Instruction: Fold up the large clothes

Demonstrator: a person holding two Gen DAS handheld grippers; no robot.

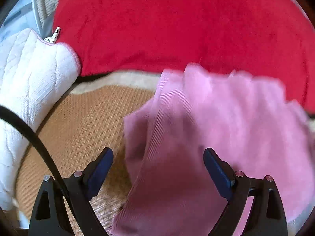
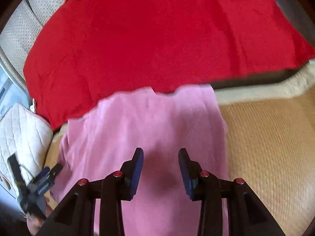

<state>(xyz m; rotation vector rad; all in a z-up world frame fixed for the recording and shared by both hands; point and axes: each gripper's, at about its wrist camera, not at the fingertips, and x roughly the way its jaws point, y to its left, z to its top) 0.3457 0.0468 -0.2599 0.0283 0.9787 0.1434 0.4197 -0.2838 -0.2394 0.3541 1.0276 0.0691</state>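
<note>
Here the pink ribbed garment (image 2: 149, 137) lies on the woven straw mat (image 2: 271, 147), its far edge touching the red blanket (image 2: 153, 39). The right hand-held gripper (image 2: 160, 153) hovers over the middle of the cloth with its jaws spread and nothing between them. The left hand-held gripper (image 1: 158, 154) is also spread and empty, above the garment's left edge. Both views are blurred, so the cloth's outline is hard to trace. To fold well, I would pinch the edge itself rather than a bunched layer, then lift both sides evenly so the fabric stays flat. A white quilted cushion (image 1: 33, 74) sits to the left, and a pale fleecy border (image 2: 261, 92) runs between mat and blanket.
</note>
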